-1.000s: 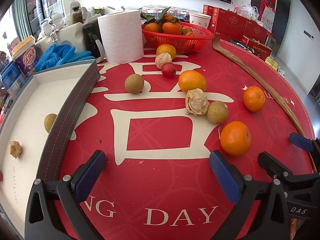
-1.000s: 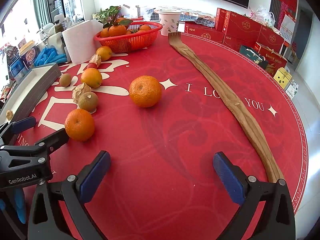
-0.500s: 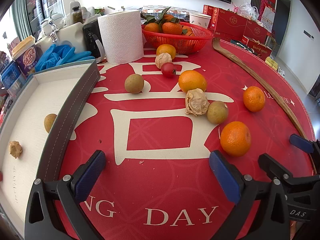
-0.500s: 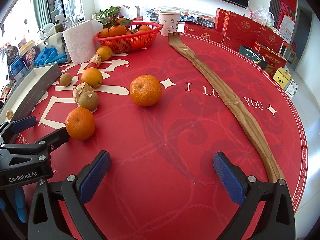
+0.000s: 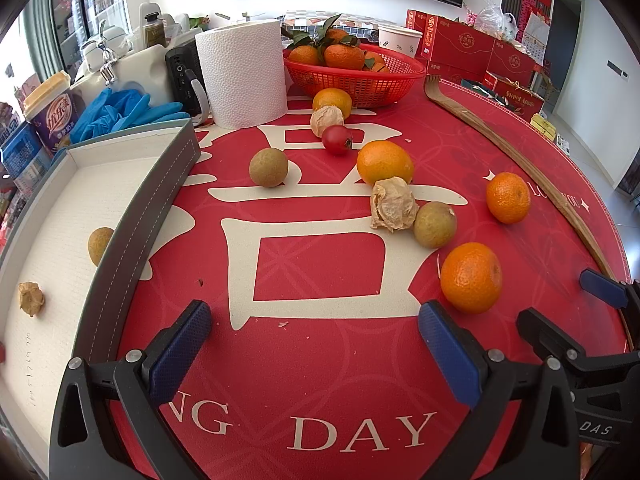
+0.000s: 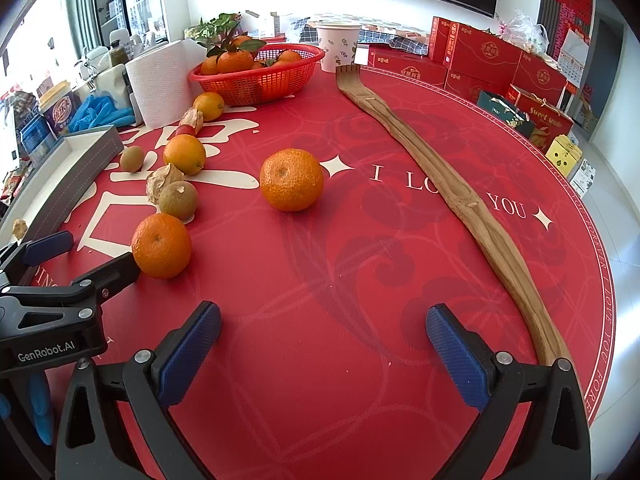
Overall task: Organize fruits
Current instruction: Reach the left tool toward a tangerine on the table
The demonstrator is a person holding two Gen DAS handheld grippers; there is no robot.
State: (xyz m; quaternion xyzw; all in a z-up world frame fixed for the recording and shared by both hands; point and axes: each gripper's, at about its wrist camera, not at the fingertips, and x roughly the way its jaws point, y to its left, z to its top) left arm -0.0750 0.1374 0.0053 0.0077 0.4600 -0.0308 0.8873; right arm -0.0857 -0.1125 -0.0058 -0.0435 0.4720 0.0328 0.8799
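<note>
**A:** Log the readable text first.

**B:** On the red tablecloth (image 5: 320, 360) I read "DAY" just ahead of my left gripper (image 5: 316, 344), with "NG" to its left. From the right gripper (image 6: 324, 344) I read "I LO… YOU" ahead and to the right, partly crossed by the long wooden stick (image 6: 440, 184). The left tool's body reads "GenRobot.AI" in the right view; the right tool shows "DAS" in the left view. One red gift box (image 5: 516, 100) far ahead-right reads "Sweet Apple".

**A:** Tool state?

**B:** Both sets of fingers stand wide apart, holding nothing.

**A:** Counts?

**B:** Loose on the cloth ahead of the left gripper: four oranges, the nearest orange (image 5: 472, 278) just beyond its right finger; two brown round fruits; two papery husked fruits; one cherry tomato (image 5: 337, 140). The red basket (image 5: 360, 80) far ahead holds more oranges; I cannot count them. The grey tray (image 5: 132, 232) to the left holds one brown fruit (image 5: 100, 246) and one husked fruit (image 5: 31, 299).
</note>
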